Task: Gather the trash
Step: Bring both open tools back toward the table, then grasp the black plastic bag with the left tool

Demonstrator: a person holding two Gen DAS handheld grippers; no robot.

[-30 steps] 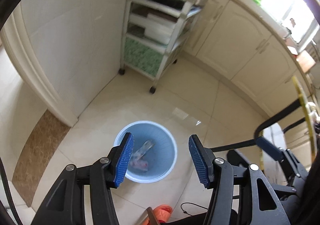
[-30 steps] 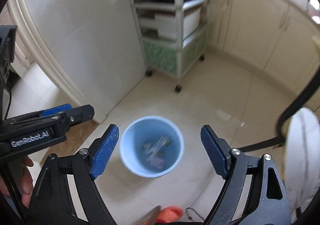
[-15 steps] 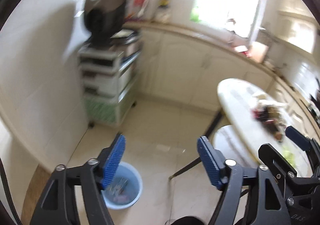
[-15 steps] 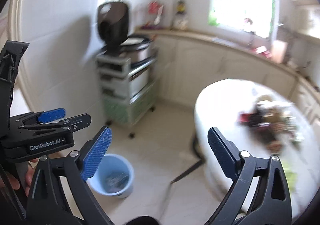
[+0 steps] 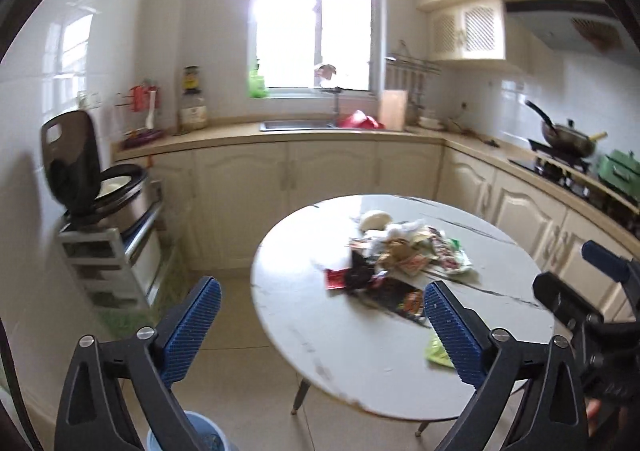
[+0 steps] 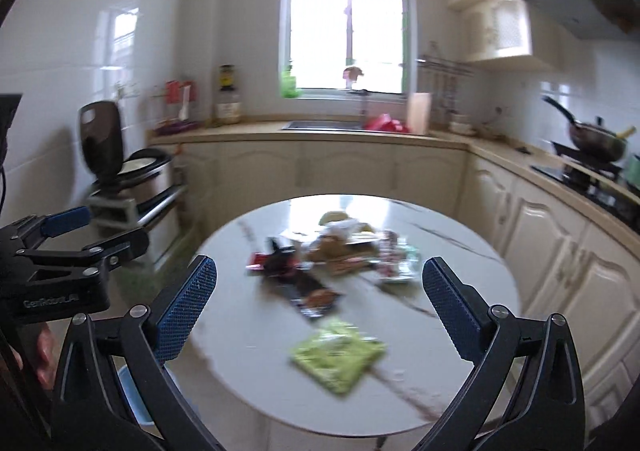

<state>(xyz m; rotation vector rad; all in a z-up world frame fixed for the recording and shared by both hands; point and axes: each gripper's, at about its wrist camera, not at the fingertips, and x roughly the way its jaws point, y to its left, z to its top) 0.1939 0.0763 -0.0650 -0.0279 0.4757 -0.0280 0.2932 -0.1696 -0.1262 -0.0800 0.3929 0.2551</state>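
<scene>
A pile of wrappers and crumpled trash (image 5: 396, 251) lies on a round white table (image 5: 320, 331); it also shows in the right wrist view (image 6: 340, 251). A green packet (image 6: 338, 355) lies nearer the front edge, partly hidden behind a finger in the left wrist view (image 5: 438, 351). My left gripper (image 5: 320, 327) is open and empty, raised short of the table. My right gripper (image 6: 320, 309) is open and empty, above the table's near edge. The blue bin (image 5: 208, 439) stands on the floor at lower left, also in the right wrist view (image 6: 132, 391).
A shelf cart with an open rice cooker (image 5: 100, 187) stands at the left wall. Cream cabinets and a counter with sink (image 5: 296, 125) run along the back and right. A wok (image 5: 568, 137) sits on the stove. The other gripper (image 6: 60, 271) is at the left.
Both grippers have swung up and right from looking down into the blue bin to facing the table with the trash. Both stay open and empty.
</scene>
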